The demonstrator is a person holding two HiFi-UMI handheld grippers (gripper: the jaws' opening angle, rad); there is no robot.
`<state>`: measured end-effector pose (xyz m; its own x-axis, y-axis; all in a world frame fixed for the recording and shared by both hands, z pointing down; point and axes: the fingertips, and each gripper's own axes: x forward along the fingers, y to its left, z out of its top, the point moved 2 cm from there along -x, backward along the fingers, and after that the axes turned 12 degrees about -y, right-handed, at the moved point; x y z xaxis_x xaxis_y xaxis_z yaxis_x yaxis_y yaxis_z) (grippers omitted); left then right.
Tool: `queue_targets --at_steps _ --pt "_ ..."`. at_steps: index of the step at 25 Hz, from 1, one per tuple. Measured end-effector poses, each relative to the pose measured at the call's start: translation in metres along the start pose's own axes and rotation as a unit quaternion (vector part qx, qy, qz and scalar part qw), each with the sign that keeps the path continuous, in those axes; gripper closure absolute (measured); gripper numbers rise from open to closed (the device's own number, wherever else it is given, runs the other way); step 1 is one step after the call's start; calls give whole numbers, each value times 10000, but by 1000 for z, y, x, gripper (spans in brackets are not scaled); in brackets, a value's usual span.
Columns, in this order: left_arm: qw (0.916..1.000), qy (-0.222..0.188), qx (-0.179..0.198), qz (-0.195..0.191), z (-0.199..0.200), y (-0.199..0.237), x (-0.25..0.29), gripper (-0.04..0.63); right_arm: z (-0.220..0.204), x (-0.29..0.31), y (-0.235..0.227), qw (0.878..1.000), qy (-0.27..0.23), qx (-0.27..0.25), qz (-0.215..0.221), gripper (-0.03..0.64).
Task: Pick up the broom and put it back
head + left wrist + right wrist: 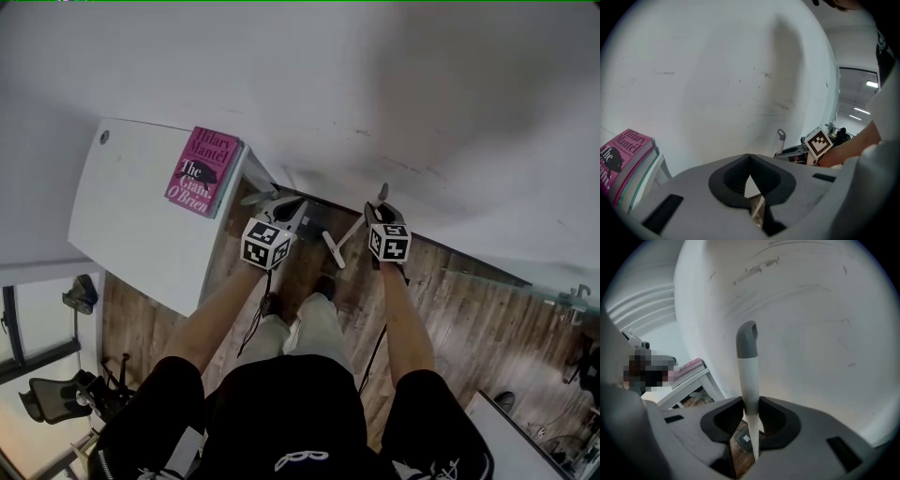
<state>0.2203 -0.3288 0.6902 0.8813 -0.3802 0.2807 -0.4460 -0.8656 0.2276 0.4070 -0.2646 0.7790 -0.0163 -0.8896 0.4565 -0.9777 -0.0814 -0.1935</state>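
"Beside the white wall (422, 94) at 12 o'clock: what could go wrong from here?"

"The broom (749, 373) hangs on 1 pinch alone. Its white handle is long and its brush end is out of view. That end could swing, twist the shaft between the pads and let it slide toward the wood floor (469, 319). The grey cap stands close to the wall and could scuff it. The table (131, 216) at 10 o'clock, carrying a pink book (202, 172), has a corner near enough to snag."

"How does the right gripper (750, 409) stand?"

"Spread only as wide as the handle, its 2 jaws pinching the white shaft below the grey cap. The shaft rises upright between them."

"And the left gripper (750, 158)?"

"Pressed together at the tips, with nothing between them and touching nothing. It rides at 9 o'clock of the right one, just beside it, and shares none of the load. No view shows where the broom belongs."
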Motion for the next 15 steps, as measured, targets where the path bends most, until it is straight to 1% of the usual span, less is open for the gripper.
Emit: queue_targets --at_steps 6,9,15 --pt "10000 -31 6 18 4 -2 6 574 3 11 -14 9998 158 114 -91 502" --pt "10000 -18 63 -31 8 -2 6 574 7 14 -18 9995 187 193 -162 500" --pt "9998 -104 119 -75 21 -4 -3 574 10 5 -21 9984 255 348 -365 448"
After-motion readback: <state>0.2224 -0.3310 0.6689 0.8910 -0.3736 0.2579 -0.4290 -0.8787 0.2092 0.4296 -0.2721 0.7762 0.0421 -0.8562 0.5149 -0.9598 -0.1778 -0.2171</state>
